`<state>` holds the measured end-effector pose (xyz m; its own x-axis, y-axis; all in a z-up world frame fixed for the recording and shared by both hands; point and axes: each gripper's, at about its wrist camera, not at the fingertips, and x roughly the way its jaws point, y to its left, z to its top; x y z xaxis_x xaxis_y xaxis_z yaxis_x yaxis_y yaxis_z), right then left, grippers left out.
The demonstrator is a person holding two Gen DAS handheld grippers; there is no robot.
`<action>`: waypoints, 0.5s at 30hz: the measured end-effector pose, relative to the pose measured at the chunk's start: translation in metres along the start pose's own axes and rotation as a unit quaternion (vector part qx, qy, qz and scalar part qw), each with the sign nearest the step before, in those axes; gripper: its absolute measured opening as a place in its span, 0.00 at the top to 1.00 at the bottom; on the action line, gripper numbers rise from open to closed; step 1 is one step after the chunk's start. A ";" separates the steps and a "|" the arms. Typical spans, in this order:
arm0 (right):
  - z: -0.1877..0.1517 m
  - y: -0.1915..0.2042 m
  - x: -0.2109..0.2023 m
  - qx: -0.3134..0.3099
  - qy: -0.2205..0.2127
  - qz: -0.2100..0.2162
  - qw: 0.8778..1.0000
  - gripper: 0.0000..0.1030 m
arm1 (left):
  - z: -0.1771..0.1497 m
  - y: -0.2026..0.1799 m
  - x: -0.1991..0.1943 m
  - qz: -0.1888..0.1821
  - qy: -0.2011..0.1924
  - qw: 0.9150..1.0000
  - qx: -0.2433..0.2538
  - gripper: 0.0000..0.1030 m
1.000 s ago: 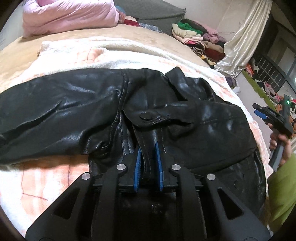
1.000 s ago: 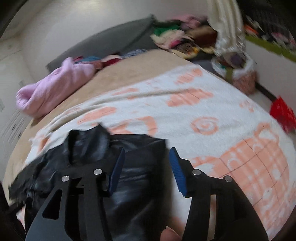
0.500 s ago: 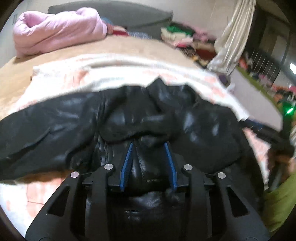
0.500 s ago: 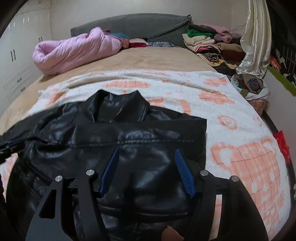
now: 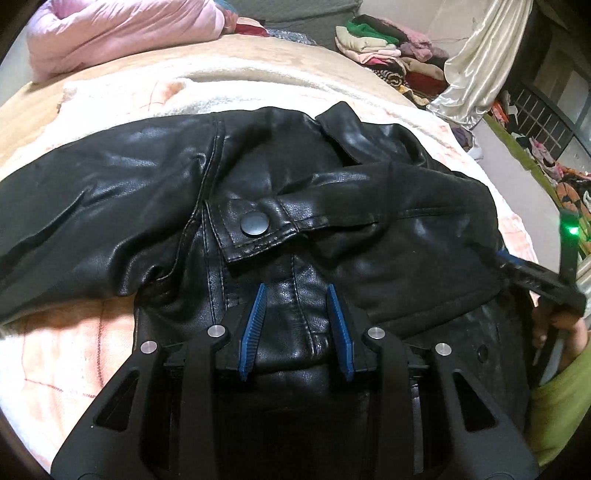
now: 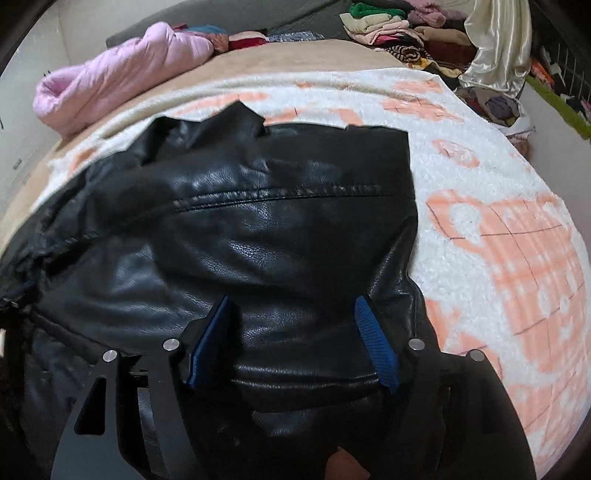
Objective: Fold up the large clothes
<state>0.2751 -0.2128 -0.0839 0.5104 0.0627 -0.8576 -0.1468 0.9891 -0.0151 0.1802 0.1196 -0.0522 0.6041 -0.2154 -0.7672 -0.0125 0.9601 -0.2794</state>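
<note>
At the far left, on the bed (image 5: 122, 66), lies a pink padded bundle (image 5: 122, 33). Nearer to me, a white blanket with orange patterns (image 5: 66, 354) covers the bed, and on this blanket lies the black leather jacket (image 5: 155, 192). One sleeve (image 5: 92, 206) stretches out to the left, and the collar (image 5: 354, 136) points away from me.

My left tool (image 5: 297, 321) hangs over the middle of the jacket, just below a strap with a round snap button (image 5: 254, 224). Its blue pads (image 5: 253, 328) stand a little apart. A ridge of leather with a seam rises between them, but I see gaps at both sides, so the pads do not press on it.

More to the right, my right tool (image 6: 291, 343) points down on the folded right part of the jacket. Its jaws are opening at this moment; the leather lies under and between them, and the pads (image 6: 376, 347) are clear of it. In the left view this tool shows at the jacket's right edge, with my hand (image 5: 565, 328) and a green sleeve (image 5: 565, 410) behind it.

At the far right, beyond the bed, a pile of folded clothes (image 5: 384, 48) lies beside a shiny cream curtain (image 5: 480, 62).
</note>
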 end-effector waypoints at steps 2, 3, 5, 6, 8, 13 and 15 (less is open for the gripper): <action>-0.001 0.009 -0.001 -0.008 -0.009 -0.016 1.000 0.28 | -0.003 0.002 -0.004 -0.003 -0.002 1.000 -0.002 0.74; -0.002 0.010 -0.003 -0.009 -0.012 -0.019 1.000 0.28 | -0.004 0.004 -0.006 -0.005 -0.003 1.000 -0.003 0.74; -0.004 0.012 -0.011 -0.009 -0.021 -0.022 0.999 0.26 | -0.006 0.006 -0.009 -0.012 -0.004 1.000 -0.006 0.74; -0.004 0.013 -0.017 -0.003 -0.029 -0.011 1.000 0.24 | -0.006 0.008 -0.011 -0.015 -0.005 1.000 -0.010 0.74; -0.006 0.013 -0.025 0.006 -0.038 -0.001 0.999 0.23 | -0.006 0.010 -0.016 -0.025 -0.008 1.000 -0.016 0.70; -0.013 0.021 -0.042 0.012 -0.056 0.010 0.998 0.11 | -0.007 0.003 -0.028 -0.028 -0.019 0.999 -0.011 0.49; -0.014 0.025 -0.048 0.009 -0.062 0.017 0.998 0.09 | -0.007 0.002 -0.032 -0.020 -0.023 0.999 -0.011 0.26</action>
<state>0.2352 -0.1929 -0.0508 0.6061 0.1115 -0.7875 -0.1511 0.9882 0.0236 0.1555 0.1267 -0.0323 0.6398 -0.2450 -0.7284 -0.0050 0.9465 -0.3228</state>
